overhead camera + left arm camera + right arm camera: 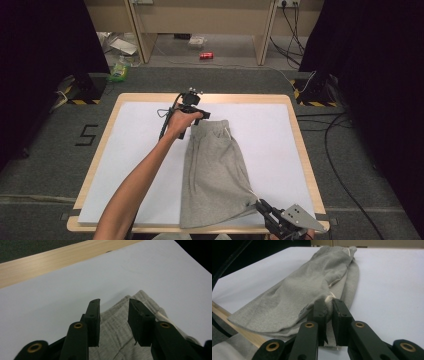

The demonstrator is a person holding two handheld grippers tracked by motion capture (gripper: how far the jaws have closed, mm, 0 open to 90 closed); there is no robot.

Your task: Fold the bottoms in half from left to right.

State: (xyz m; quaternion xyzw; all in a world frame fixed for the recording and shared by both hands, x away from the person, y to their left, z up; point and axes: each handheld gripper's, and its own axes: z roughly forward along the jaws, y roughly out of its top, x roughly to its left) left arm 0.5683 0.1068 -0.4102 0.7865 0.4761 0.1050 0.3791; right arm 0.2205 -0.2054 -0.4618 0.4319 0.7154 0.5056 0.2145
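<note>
The right gripper (327,315) pinches the grey shorts' (214,170) near corner; the left gripper (113,317) hangs spread over the far edge — it should bite deep before lifting.

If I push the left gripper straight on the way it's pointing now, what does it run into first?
Probably the far corner of the grey shorts: the left gripper has its jaws open on either side of that edge. Beyond it lie the white sheet and the table's wooden rim. Depth is hard to judge.

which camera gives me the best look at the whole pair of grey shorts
The high view: the grey shorts lie full length on the white sheet. The left gripper view catches one end between open jaws; the right gripper view looks along them from the pinched corner.
</note>
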